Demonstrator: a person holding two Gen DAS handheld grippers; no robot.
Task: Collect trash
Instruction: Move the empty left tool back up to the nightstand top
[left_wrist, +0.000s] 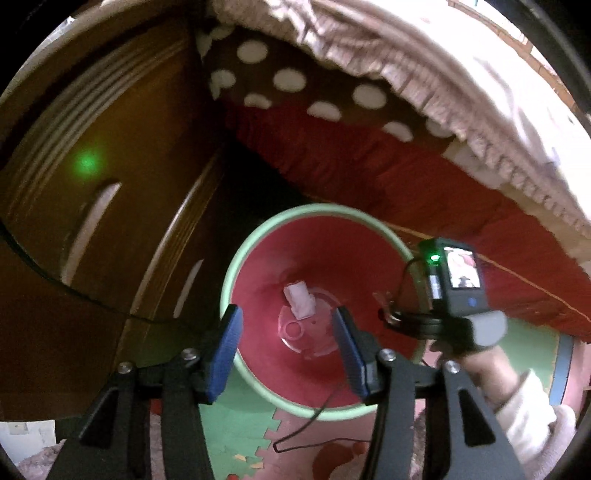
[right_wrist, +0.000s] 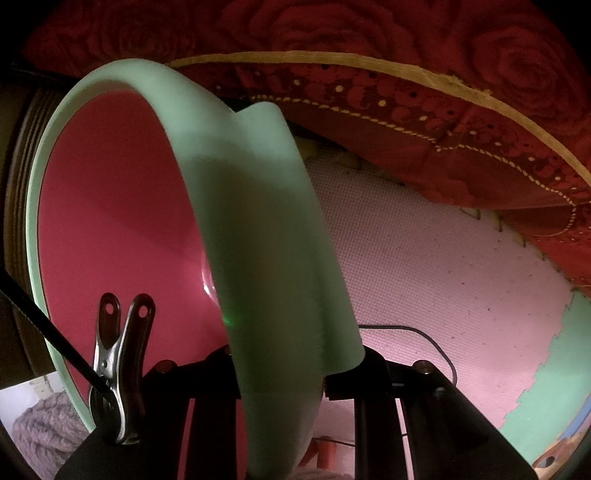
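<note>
Crumpled white paper scrap (left_wrist: 300, 298) lies inside the round mint-rimmed pink bin (left_wrist: 255, 236).
Left gripper (left_wrist: 288, 350) hovers above, half open, empty; right gripper (right_wrist: 280, 373) clamps the bin's rim.

The bin (left_wrist: 236, 273) is pink-red inside with a light green rim. A white scrap of paper (left_wrist: 300, 304) lies in it. The floor mat (right_wrist: 424, 258) is pink and green. The blanket (left_wrist: 295, 79) is brown with white dots. The bed cover (right_wrist: 480, 92) is red with roses and yellow dots.
</note>
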